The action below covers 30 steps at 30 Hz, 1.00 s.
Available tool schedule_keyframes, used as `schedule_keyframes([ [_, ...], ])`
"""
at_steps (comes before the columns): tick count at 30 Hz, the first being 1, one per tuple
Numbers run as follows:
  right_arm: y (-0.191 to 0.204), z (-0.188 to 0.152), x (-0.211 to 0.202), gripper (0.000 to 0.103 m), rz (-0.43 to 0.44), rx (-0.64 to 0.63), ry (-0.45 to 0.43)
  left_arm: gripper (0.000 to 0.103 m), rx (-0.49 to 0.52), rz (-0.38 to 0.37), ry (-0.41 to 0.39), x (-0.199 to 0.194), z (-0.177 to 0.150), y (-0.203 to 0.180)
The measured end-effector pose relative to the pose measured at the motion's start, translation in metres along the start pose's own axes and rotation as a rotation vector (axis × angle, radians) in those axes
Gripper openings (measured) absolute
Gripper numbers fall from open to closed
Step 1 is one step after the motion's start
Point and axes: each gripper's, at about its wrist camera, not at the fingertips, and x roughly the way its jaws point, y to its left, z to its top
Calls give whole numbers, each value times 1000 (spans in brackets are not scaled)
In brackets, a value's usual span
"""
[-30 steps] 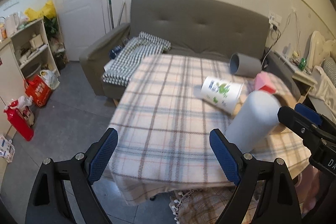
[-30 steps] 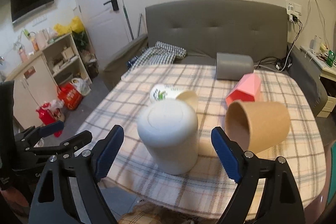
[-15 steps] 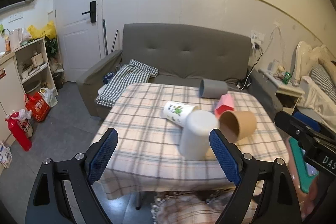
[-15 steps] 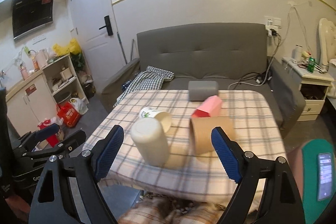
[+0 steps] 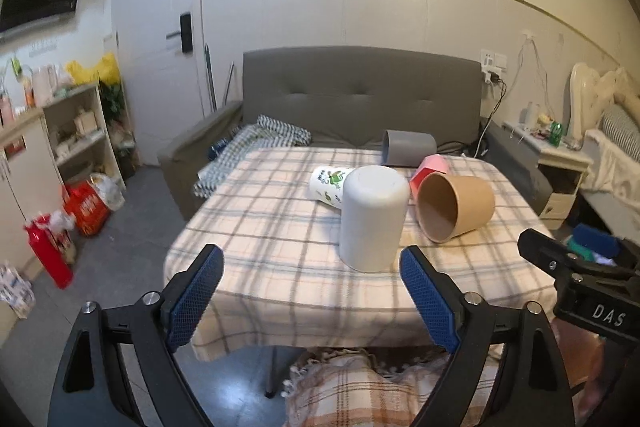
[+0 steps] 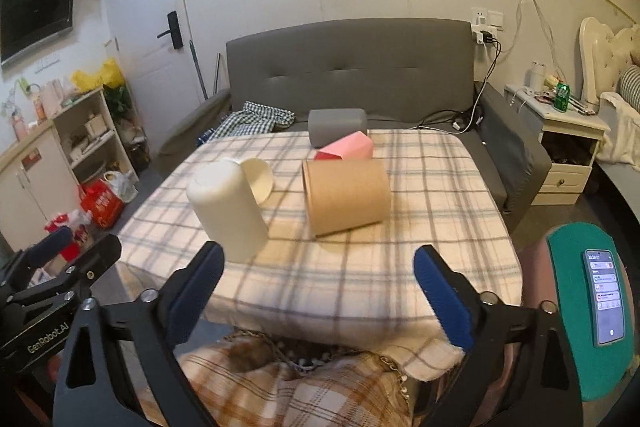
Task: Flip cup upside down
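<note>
A white cup point(image 5: 374, 219) stands upside down on the plaid-covered table point(image 5: 280, 251); it also shows in the right wrist view point(image 6: 228, 209). A brown paper cup point(image 5: 456, 207) lies on its side to its right, also in the right wrist view point(image 6: 346, 197). My left gripper point(image 5: 310, 289) is open and empty, held back off the table's near edge. My right gripper point(image 6: 318, 291) is open and empty too, back from the near edge.
A printed white cup point(image 5: 330, 183), a pink cup point(image 6: 348, 149) and a grey cup point(image 5: 408, 147) lie on their sides farther back. A grey sofa point(image 5: 360, 95) stands behind the table. A phone on a green pad point(image 6: 604, 303) is at the right. Shelves point(image 5: 76, 131) stand at the left.
Both grippers have pulled back and up from the table, so the cups look smaller and farther away. The white cup stands upside down where it was set.
</note>
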Motion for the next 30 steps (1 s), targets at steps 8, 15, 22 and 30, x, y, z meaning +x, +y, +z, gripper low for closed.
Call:
schedule_keyframes([
  [8,4,-9,4,103,0,-22,3,101,-34,37,6,4,-5,9],
  [15,7,-12,7,103,3,-34,7,101,-37,42,21,5,-9,11],
  [22,6,-14,9,103,5,-27,15,101,-37,39,22,4,-10,11],
  [30,7,-17,10,103,3,-34,19,101,-30,37,18,5,-10,10],
])
